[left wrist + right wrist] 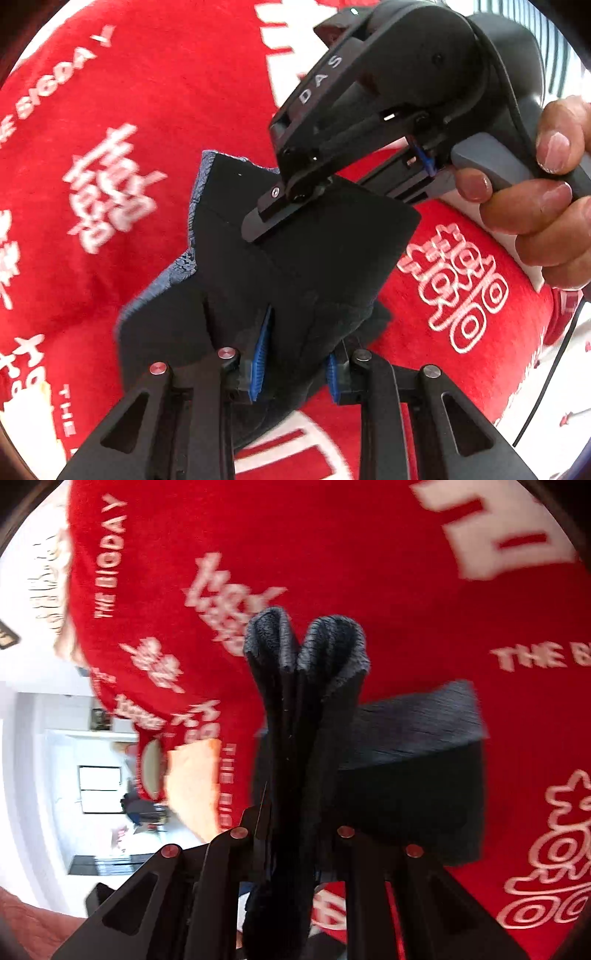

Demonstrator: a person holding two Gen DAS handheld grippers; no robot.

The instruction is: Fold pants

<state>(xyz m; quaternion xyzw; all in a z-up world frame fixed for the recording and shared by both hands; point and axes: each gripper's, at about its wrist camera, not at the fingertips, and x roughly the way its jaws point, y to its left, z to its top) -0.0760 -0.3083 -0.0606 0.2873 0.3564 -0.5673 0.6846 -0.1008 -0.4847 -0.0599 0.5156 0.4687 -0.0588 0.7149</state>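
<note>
The black pants are bunched into a thick bundle, held up over a red blanket. The left gripper pinches one bit of the bundle. The right gripper pinches another bit, and a folded loop sticks up past it. I think most of the folding is done. The bundle has yet to be laid flat and let go. The blanket says "THE BIGDAY" in white, next to white Chinese signs. The right gripper's body says "DAS".
</note>
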